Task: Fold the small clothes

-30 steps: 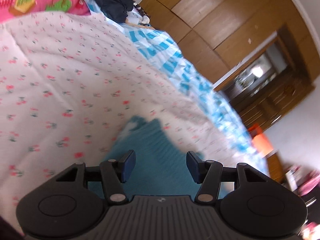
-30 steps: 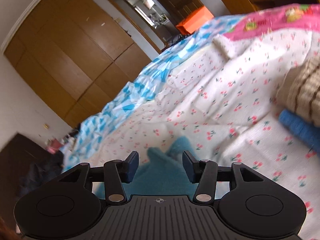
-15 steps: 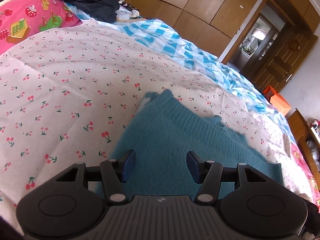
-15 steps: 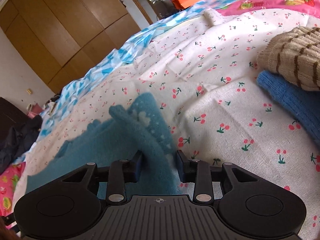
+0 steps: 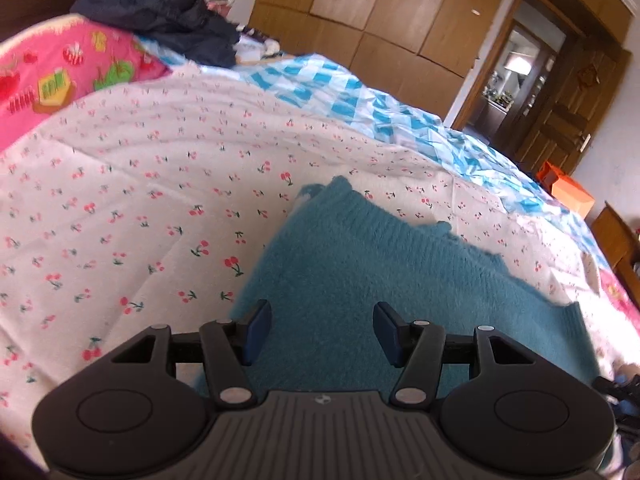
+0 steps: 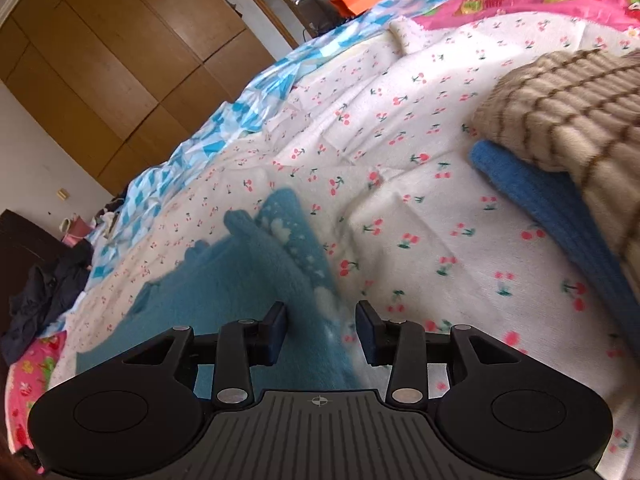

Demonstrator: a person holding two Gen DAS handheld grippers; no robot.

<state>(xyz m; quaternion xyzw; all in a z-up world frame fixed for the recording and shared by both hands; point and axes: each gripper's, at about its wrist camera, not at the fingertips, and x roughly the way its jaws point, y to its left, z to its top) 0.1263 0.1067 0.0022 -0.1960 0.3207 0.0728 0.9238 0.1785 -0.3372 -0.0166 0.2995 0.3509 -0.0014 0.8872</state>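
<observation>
I see both grippers, left gripper [image 5: 320, 334] and right gripper [image 6: 320, 330], with jaws released over the teal sweater [image 5: 360, 280] lying seemingly flat on the bed [image 5: 140, 200].

Home bedroom: a bed [image 5: 160, 168] under a white cherry-print sheet [image 6: 420, 184], with a blue-and-white check cover [image 5: 340, 92] and a pink cartoon-print quilt [image 5: 68, 76] at its edges. Wooden wardrobe doors [image 5: 380, 12] fill the far wall, beside an open wooden door [image 5: 568, 92] into another lit room. Dark clothes heaped [image 5: 168, 24] at the bed's far end, folded knitwear stacked [image 6: 568, 104] on the sheet, a teal sweater [image 5: 360, 280] spread flat.
</observation>
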